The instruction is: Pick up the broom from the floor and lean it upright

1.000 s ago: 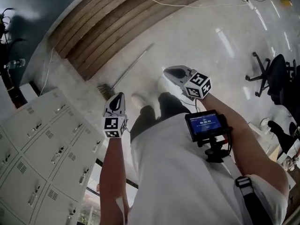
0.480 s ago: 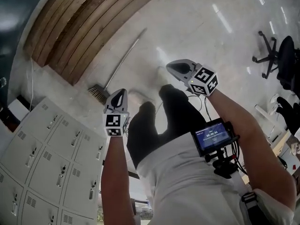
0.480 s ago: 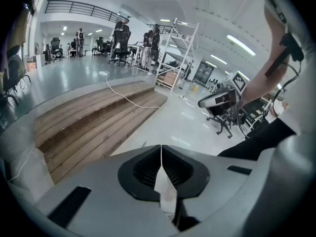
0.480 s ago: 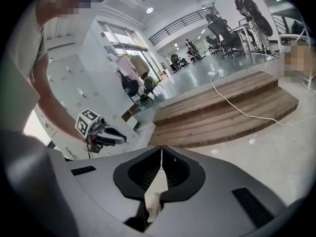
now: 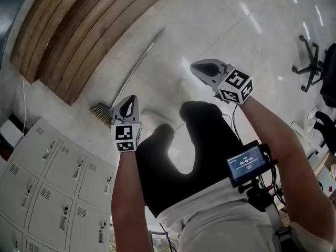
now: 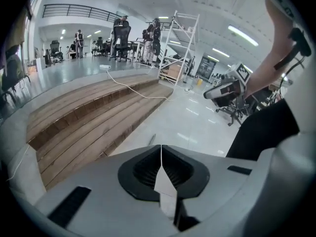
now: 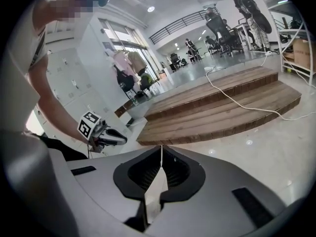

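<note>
The broom lies flat on the pale floor in the head view, its thin handle (image 5: 137,63) running up-right from the brush head (image 5: 101,113) beside the wooden steps. My left gripper (image 5: 132,97) hangs just right of the brush head, above the floor, its jaws shut on nothing. My right gripper (image 5: 192,66) is further right, apart from the handle, also shut and empty. In the left gripper view the shut jaws (image 6: 161,147) point at the floor, where a short piece of the handle (image 6: 152,139) shows. The right gripper view's jaws (image 7: 161,148) meet in a closed line.
A curved wooden stepped platform (image 5: 79,30) borders the broom's far side, with a white cable (image 7: 247,104) across it. Grey lockers (image 5: 47,188) stand at the lower left. An office chair (image 5: 314,62) is at the right. The person's dark trouser legs (image 5: 194,140) fill the middle.
Both grippers have sunk toward the floor as the person bends down. The broom and steps look nearer and larger. The broom has not moved; both jaws stay shut.
</note>
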`<state>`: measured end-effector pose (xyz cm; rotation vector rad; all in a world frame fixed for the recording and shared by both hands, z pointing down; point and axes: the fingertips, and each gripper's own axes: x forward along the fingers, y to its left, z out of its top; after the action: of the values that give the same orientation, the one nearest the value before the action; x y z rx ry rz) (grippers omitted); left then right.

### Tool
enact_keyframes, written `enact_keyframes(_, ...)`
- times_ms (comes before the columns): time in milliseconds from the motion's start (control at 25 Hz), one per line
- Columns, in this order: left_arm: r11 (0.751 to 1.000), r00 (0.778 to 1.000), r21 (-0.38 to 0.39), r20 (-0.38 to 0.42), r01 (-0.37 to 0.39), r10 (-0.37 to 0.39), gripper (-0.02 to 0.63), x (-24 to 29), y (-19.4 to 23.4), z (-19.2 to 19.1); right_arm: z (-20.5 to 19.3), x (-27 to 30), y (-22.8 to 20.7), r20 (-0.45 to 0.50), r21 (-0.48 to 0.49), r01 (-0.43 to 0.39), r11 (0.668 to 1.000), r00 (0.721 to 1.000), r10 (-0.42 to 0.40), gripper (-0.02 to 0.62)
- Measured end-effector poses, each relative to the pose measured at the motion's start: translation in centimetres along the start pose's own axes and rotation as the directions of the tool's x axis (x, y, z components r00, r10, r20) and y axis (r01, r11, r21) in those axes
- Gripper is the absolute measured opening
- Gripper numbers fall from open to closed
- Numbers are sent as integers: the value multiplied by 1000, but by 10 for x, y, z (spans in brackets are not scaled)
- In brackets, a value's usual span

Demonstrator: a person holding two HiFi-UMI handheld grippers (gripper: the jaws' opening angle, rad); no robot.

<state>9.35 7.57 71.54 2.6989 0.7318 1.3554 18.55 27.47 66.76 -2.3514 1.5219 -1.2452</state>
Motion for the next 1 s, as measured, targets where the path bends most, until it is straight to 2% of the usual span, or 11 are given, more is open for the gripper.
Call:
enact_keyframes(160, 999, 1000, 27, -20, -22, 23, 11, 43, 25, -21, -16, 26, -30, 15, -12, 12, 1000, 1000, -12, 20)
enact_keyframes(360, 993, 1000, 120, 1, 2, -2, 11, 105, 42, -35, -35, 64, -62, 30, -48, 14, 999, 999, -13, 20)
enact_keyframes(480, 988, 1000, 155, -22, 1, 2, 11, 139, 52, -53, -46, 83, -77, 36, -68, 5, 998, 999, -3, 20)
enact_keyframes(640, 989, 997, 144, -71, -11, 22, 11, 189, 68, -77, -61, 107, -101, 32, -101, 8, 995, 999, -5, 20)
enact_keyframes(720, 990, 994, 143, -106, 9, 6, 11, 214, 71, -90, -68, 119, -112, 34, -115, 12, 993, 999, -8, 20)
enact_keyframes(840, 980, 985, 194, -171, 50, -16, 11, 248, 71, -109, -77, 134, -124, 39, -138, 10, 990, 999, -5, 20)
enact_keyframes(1000, 970, 970, 238, -245, 58, 2, 11, 290, 80, -119, -85, 149, -143, 48, -168, 21, 986, 999, -13, 20)
